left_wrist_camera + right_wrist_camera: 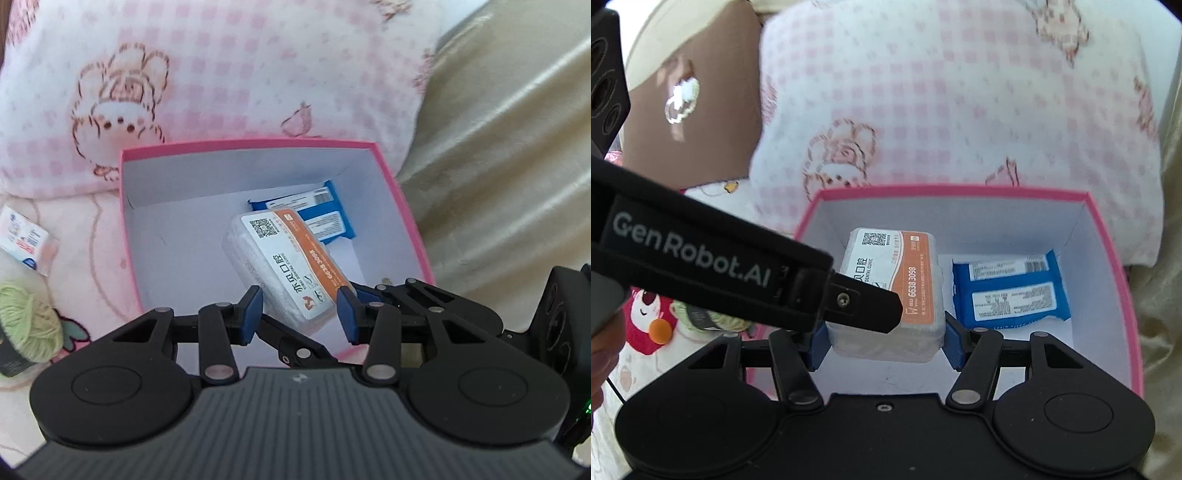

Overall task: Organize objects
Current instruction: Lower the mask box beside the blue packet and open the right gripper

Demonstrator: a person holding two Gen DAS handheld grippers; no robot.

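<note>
We judged the step in hand to be lowering the clear plastic case (886,295), with its orange and white label, into the pink box (1115,280). In the right wrist view the right gripper (884,341) had its blue pads (955,345) pressed on both sides of the case, jaws about half open around its width, over the box's white floor. The blue packet (1010,290) lay at three o'clock from the case, just beside it, flat on the floor.

The left gripper (299,314) hung above the box's near rim, jaws fairly narrow; the case showed between its pads in that view, but we could not tell any contact, so we read it as empty.

Next, we judged, the case needed setting flat beside the packet, then releasing. A ball of green yarn (27,325) and a small white packet (26,240) waited outside at nine o'clock.
</note>
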